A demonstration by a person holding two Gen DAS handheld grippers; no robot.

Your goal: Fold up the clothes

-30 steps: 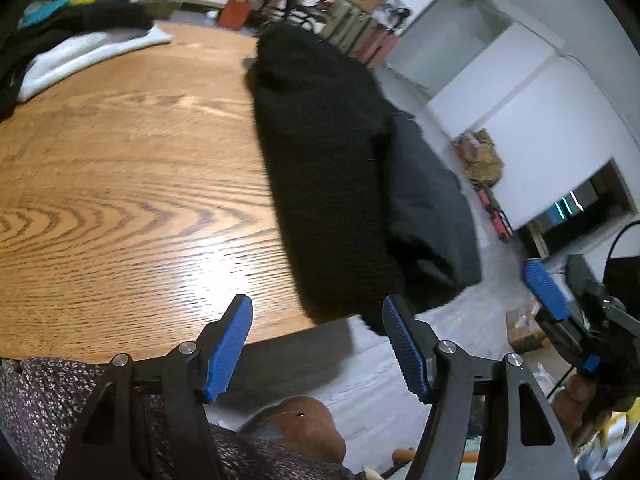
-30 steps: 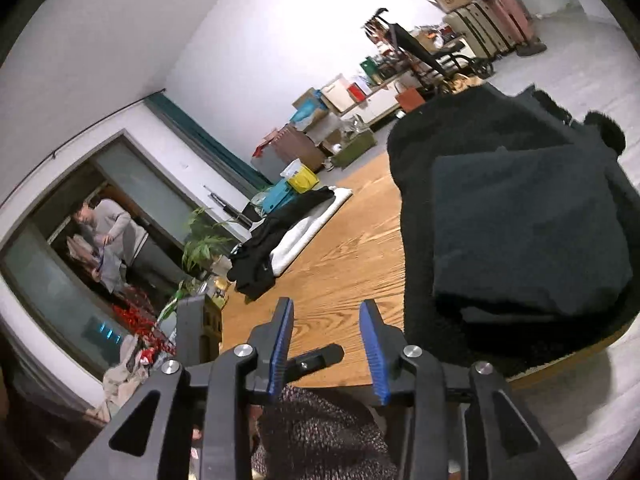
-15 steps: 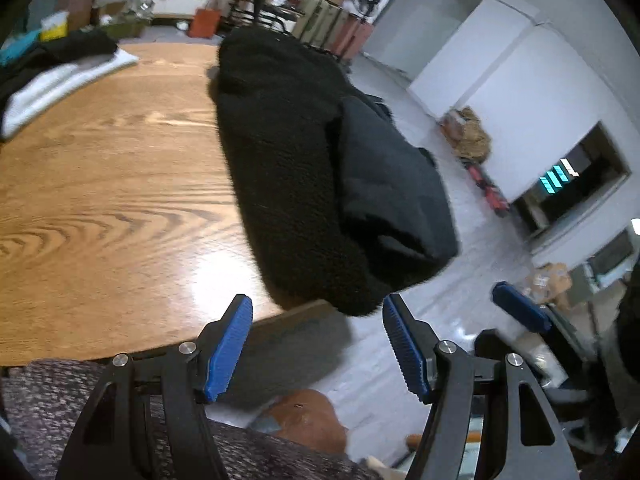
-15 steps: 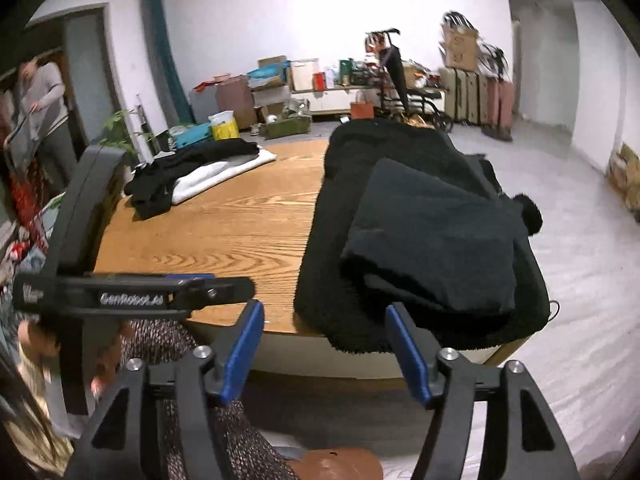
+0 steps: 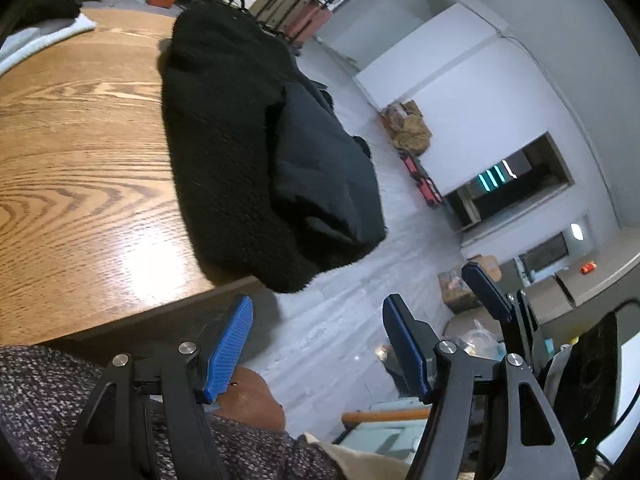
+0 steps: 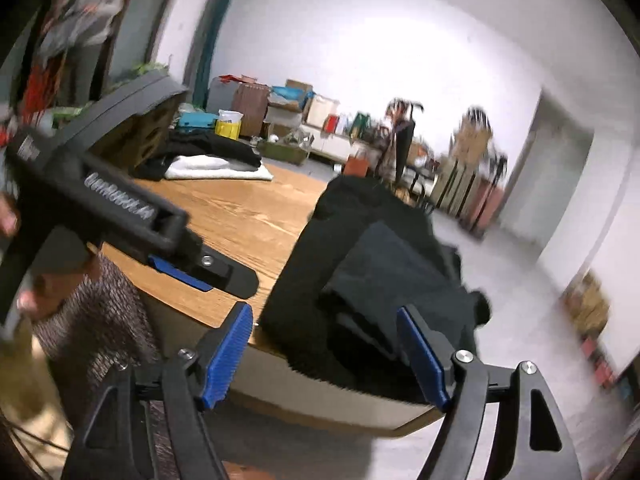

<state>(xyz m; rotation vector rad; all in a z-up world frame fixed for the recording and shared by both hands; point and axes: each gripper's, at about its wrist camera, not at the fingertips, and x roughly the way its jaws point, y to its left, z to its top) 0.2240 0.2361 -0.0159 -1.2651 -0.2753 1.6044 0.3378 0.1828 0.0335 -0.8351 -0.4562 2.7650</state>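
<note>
Together, both grippers hovered off the near edge of the wooden worktop, holding nothing. Left gripper had its jaws spread wide. Right gripper had jaws that had just been opening, empty between them. A folded black fleece garment lay on the worktop's corner, a folded dark garment stacked on top.

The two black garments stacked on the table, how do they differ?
The fuzzy black garment lies underneath, directly on the wooden table; the smooth dark garment sits on top. The fuzzy one has a bigger footprint and a woolly pile; the smooth one is smaller and flat-textured. Both are folded and overhang the table's edge.
</note>
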